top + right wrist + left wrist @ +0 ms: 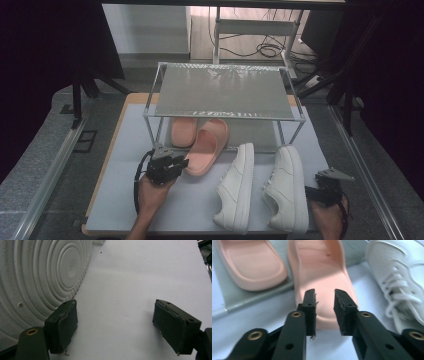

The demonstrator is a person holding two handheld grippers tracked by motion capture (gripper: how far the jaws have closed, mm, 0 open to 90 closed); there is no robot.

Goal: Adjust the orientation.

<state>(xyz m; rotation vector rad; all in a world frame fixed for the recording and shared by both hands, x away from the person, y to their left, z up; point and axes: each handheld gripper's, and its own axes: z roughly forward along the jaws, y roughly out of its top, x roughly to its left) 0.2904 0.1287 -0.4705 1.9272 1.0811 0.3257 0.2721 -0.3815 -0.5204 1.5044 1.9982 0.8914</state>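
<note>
Two pink slippers and two white sneakers lie on the white mat. One slipper [183,132] [252,262] lies on the rack's lower shelf. The other slipper [207,146] [322,272] slants out from the shelf onto the mat. My left gripper [181,163] [324,297] is open by a narrow gap over this slipper's heel end, and the pads press on nothing. The left sneaker [237,185] [397,272] stands to the right of that slipper. The right sneaker [287,187] shows its ringed sole [37,277] to my right gripper [320,190] [115,307], which is wide open and empty beside it.
A metal two-shelf rack [220,90] stands at the back of the mat [125,195], its top shelf bare. Dark stands and cables lie beyond the table. Bare mat stretches between the right gripper's jaws and at the front left.
</note>
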